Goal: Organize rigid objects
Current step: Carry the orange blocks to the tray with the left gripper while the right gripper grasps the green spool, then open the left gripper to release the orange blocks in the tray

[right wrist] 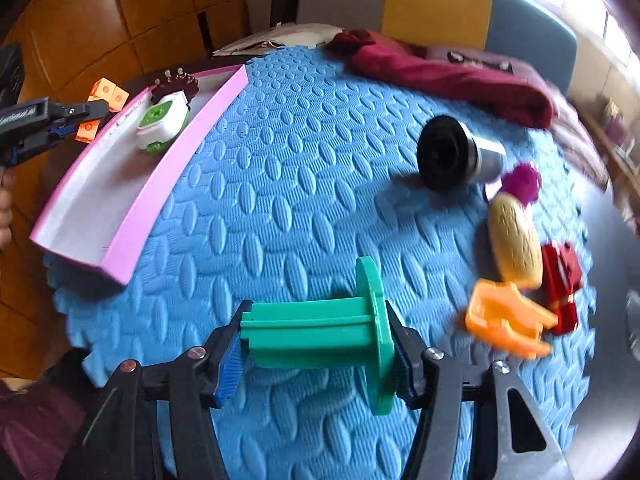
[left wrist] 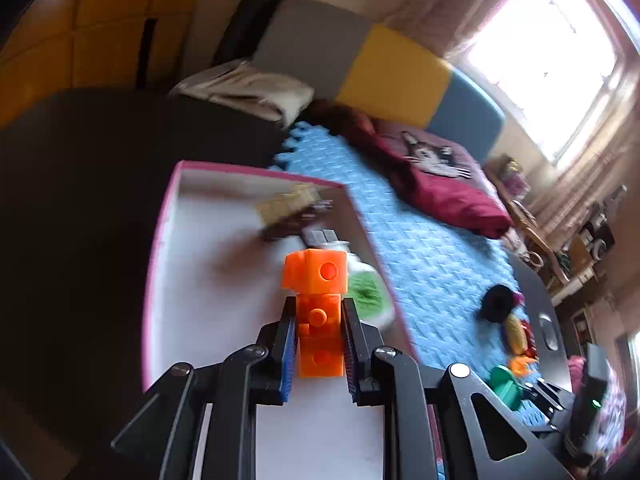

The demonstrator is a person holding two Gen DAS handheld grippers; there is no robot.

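Blue foam mat (right wrist: pixel 304 184) on dark table; bed w/ maroon blanket (right wrist: pixel 452 76) behind, bright window (left wrist: pixel 552 60). Left gripper (left wrist: pixel 319 344) clamped on orange block piece (left wrist: pixel 318 312) over pink-rimmed tray (left wrist: pixel 160 248). Right gripper (right wrist: pixel 316 354) clamped on green spool (right wrist: pixel 320 330) above mat. Tray's far contents blurred, hard to ID.

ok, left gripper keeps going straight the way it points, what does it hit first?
Probably the green-and-white cube in the pink tray. The left gripper, shut on the orange block piece, points over the tray floor toward it. Depth is unclear; the held piece would touch first.
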